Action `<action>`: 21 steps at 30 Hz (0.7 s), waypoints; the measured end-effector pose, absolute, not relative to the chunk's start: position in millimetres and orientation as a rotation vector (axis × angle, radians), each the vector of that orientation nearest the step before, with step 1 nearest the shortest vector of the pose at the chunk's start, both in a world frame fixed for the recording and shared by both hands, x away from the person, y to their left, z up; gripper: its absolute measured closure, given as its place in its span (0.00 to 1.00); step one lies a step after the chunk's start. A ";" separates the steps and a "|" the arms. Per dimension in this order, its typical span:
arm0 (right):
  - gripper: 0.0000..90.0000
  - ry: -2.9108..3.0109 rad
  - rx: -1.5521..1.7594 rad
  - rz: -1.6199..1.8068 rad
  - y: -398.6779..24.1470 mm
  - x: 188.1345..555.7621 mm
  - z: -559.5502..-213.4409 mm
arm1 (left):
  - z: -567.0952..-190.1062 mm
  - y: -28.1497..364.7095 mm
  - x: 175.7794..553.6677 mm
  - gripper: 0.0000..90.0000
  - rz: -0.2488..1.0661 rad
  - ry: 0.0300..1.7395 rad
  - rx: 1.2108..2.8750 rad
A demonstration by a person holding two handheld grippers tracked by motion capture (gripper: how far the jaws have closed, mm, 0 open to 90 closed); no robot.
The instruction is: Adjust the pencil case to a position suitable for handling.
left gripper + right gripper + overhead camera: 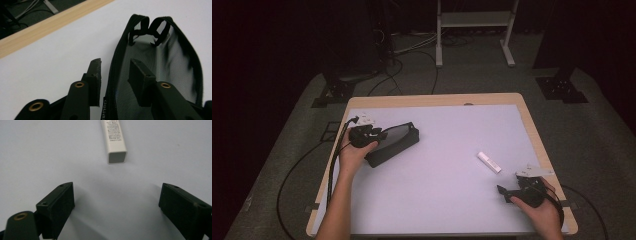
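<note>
The small white rectangular plastic tube (pixel 113 140) lies right of the black mesh zip pouch (pixel 393 142), long axis pointing at the wide-open right gripper (pixel 117 202), the nearer one; the left gripper (pixel 117 77) straddles the pouch's rim, part-open.

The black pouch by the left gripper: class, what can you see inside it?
One jaw of the left gripper sits inside the open black pouch, against grey mesh lining, with two black loops at the far end. Its near end is hidden by the gripper.

Dim room, grey carpet (pixel 287 130), floor cables (pixel 412 55), white metal stand (pixel 474 22) behind wood-edged table (pixel 432 100)
</note>
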State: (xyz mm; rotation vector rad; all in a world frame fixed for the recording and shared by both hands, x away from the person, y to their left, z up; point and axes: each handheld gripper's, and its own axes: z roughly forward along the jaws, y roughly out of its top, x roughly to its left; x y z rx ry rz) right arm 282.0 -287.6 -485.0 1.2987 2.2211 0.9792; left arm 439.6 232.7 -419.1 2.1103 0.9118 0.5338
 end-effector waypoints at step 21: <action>0.13 2.220 1.298 0.981 -287.6 281.8 -485.0 | -425.3 233.3 443.0 0.98 0.464 0.941 2.103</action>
